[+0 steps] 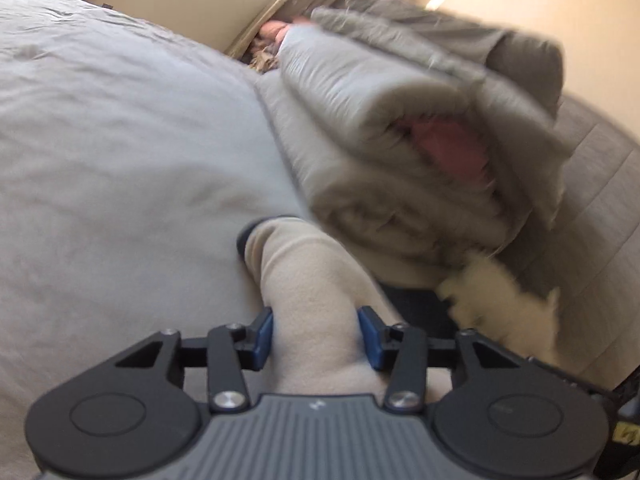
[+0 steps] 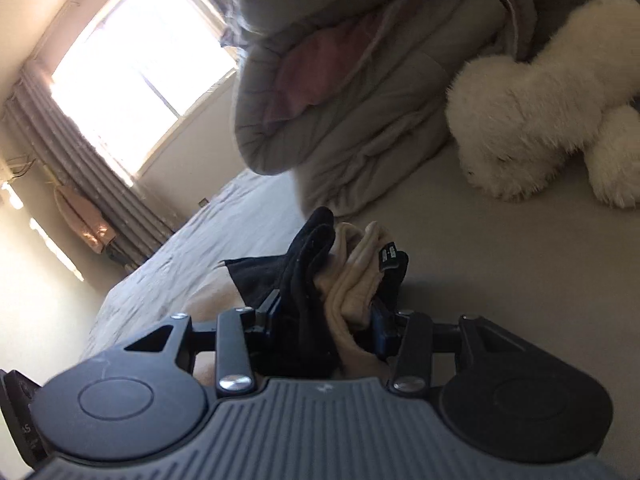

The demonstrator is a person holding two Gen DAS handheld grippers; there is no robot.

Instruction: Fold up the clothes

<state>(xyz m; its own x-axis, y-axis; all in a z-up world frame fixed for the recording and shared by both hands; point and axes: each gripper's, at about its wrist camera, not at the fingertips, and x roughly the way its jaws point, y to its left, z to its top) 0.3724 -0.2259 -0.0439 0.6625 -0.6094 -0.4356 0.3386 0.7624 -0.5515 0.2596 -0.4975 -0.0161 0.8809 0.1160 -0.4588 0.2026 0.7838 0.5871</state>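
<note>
A beige and black fleece garment lies on the bed. In the left wrist view my left gripper [image 1: 316, 338] is shut on a beige sleeve-like part of the garment [image 1: 308, 280], which runs forward to a dark cuff. In the right wrist view my right gripper [image 2: 326, 320] is shut on a bunched black and beige part of the garment [image 2: 344, 276] with a small label showing. The rest of the garment is hidden below both grippers.
A grey bedsheet [image 1: 120, 140] covers the bed. A folded grey duvet [image 1: 400, 140] with pink inside is piled ahead, also in the right wrist view [image 2: 352, 100]. A white plush toy [image 2: 540, 120] lies beside it. A bright window [image 2: 140, 68] and curtains stand beyond the bed.
</note>
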